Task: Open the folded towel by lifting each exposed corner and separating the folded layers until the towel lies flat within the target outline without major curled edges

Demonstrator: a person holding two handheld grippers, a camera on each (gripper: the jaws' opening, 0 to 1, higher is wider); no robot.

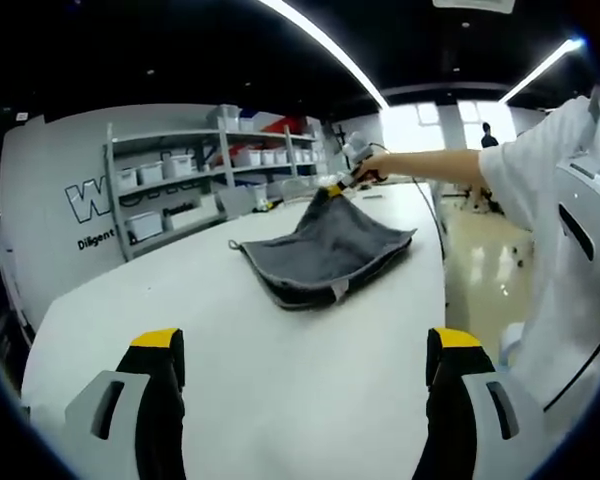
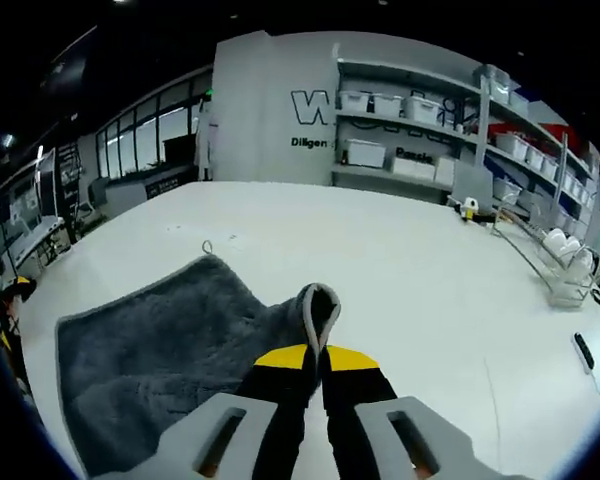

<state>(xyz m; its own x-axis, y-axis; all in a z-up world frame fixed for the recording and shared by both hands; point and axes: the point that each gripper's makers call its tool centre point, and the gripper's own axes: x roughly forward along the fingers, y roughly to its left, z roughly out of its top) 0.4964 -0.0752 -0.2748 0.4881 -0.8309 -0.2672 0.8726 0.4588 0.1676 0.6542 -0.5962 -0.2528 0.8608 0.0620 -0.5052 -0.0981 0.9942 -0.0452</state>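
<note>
Towel (image 2: 170, 350), dark grey, on white table (image 2: 400, 270), spreading toward 9 o'clock of the right gripper (image 2: 318, 352). Its jaws are clamped on a raised corner fold. Left gripper (image 1: 305, 350) hovers low over bare tabletop, jaws spread wide, gripping nothing, towel at 12 o'clock. Layers look partly folded, hard to confirm.

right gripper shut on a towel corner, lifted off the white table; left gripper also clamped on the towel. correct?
Not quite. The left gripper is open and holds nothing, its jaws apart over the white table short of the towel, as the left gripper view shows. The rest stands: the right gripper is shut on a lifted towel corner.
</note>
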